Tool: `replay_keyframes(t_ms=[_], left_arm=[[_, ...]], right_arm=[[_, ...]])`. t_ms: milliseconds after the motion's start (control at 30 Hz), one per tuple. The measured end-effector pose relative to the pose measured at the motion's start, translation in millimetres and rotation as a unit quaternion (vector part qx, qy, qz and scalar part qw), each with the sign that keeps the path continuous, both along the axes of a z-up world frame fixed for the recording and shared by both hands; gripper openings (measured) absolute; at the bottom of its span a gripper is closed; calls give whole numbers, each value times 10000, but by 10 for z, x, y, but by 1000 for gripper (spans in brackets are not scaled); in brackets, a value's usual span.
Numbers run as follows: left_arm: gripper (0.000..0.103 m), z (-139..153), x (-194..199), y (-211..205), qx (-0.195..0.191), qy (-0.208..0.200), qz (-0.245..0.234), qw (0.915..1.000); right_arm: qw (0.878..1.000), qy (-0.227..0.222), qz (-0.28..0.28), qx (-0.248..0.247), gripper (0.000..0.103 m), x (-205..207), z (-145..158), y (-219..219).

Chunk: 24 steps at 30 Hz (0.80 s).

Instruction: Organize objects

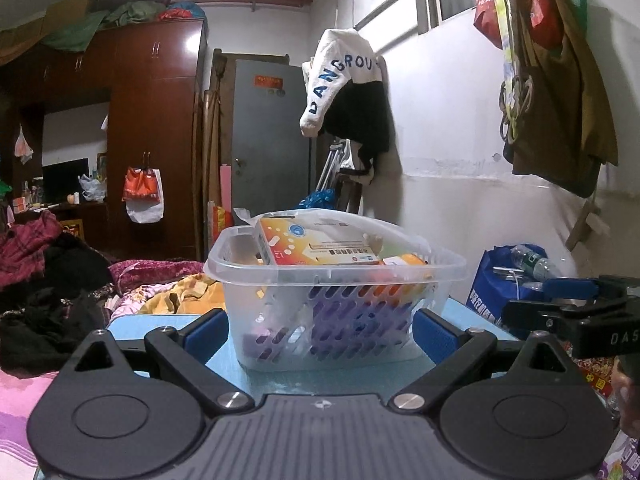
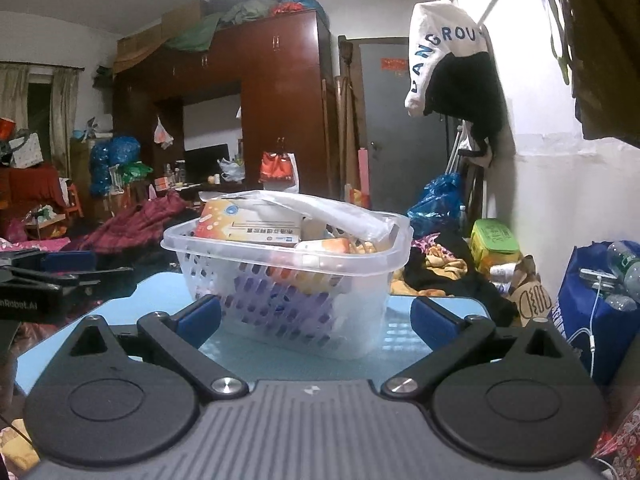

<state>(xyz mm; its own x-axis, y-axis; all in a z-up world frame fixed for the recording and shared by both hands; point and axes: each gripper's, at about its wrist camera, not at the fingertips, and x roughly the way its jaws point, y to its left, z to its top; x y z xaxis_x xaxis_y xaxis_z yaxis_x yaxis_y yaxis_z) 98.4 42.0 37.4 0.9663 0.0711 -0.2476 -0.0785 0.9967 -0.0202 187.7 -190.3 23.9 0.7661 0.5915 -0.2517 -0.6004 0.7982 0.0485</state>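
A translucent plastic basket (image 1: 218, 270) (image 2: 172, 245) stands on a small light-blue table (image 1: 132, 326) (image 2: 160, 288). It is full of items. An orange-and-white medicine box (image 1: 316, 244) (image 2: 248, 224) lies on top, with a white packet (image 2: 332, 212) beside it. My left gripper (image 1: 320, 330) is open, its blue pads spread to either side of the basket's near wall. My right gripper (image 2: 316, 316) is also open and faces the basket the same way. Each gripper shows at the edge of the other's view, the right one (image 1: 568, 304) and the left one (image 2: 52, 276). Neither holds anything.
A blue bag with plastic bottles (image 1: 508, 276) (image 2: 592, 304) stands right of the table by the white wall. Piled clothes and bedding (image 1: 52, 280) lie to the left. A green box (image 2: 494, 240) sits behind. A white-and-black garment (image 1: 348, 84) hangs above.
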Motion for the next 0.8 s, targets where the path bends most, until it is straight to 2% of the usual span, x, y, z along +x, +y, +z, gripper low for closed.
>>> replay_keyframes(t_ms=[600, 800], left_arm=[[100, -2, 20, -71, 81, 17, 67, 9999], [100, -33, 37, -146, 211, 77, 34, 9997]], right_arm=[[10000, -12, 4, -9, 103, -77, -32, -15], [10000, -6, 32, -14, 103, -86, -44, -19]])
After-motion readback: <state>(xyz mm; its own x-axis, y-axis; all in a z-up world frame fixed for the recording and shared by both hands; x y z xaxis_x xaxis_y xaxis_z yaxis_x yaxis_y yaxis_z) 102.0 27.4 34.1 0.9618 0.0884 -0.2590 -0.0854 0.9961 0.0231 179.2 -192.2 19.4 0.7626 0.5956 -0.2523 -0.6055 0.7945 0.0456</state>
